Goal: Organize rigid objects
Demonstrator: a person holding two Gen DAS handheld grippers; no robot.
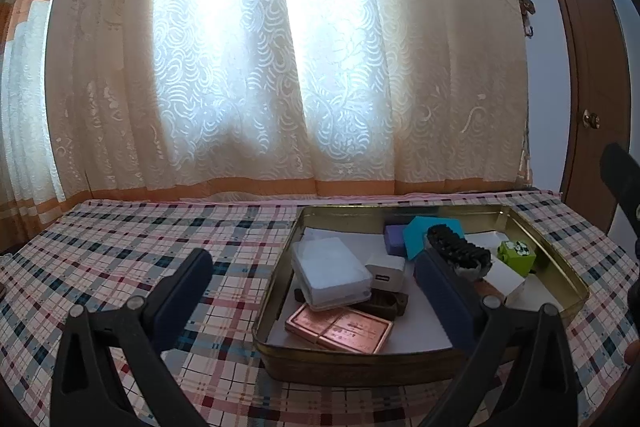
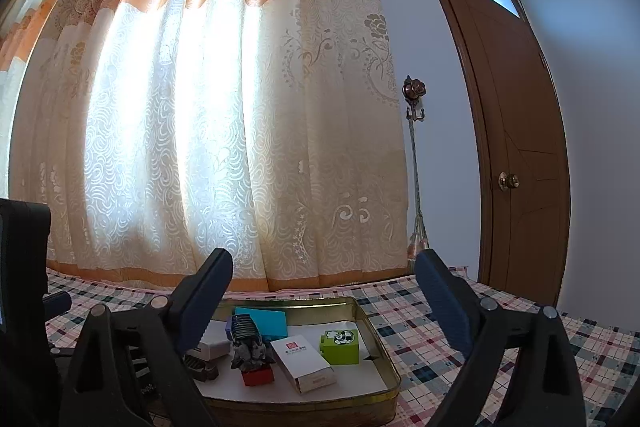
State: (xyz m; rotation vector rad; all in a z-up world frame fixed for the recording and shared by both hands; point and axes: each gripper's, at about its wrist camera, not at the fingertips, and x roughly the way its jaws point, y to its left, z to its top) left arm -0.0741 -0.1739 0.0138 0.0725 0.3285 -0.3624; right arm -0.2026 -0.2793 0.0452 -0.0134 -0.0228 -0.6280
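Observation:
A gold metal tray [image 1: 560, 267] [image 2: 376, 331] sits on the plaid tablecloth and holds several small rigid items: a clear plastic box [image 1: 330, 273], a white charger [image 1: 386, 271], a copper-coloured tin [image 1: 340, 333], a teal box [image 1: 420, 235] [image 2: 264, 321], a green cube [image 1: 516, 257] [image 2: 340, 347], a white carton [image 2: 304, 363] and a dark toy on a red base [image 2: 250, 351]. My left gripper [image 1: 316, 295] is open and empty, its right finger over the tray. My right gripper [image 2: 324, 311] is open and empty above the tray.
The plaid tablecloth [image 1: 120, 251] covers the table left of the tray. Curtains [image 1: 260, 67] hang close behind the table's far edge. A brown door [image 2: 520, 147] stands at the right. The other gripper's black body [image 2: 20, 287] shows at the left edge.

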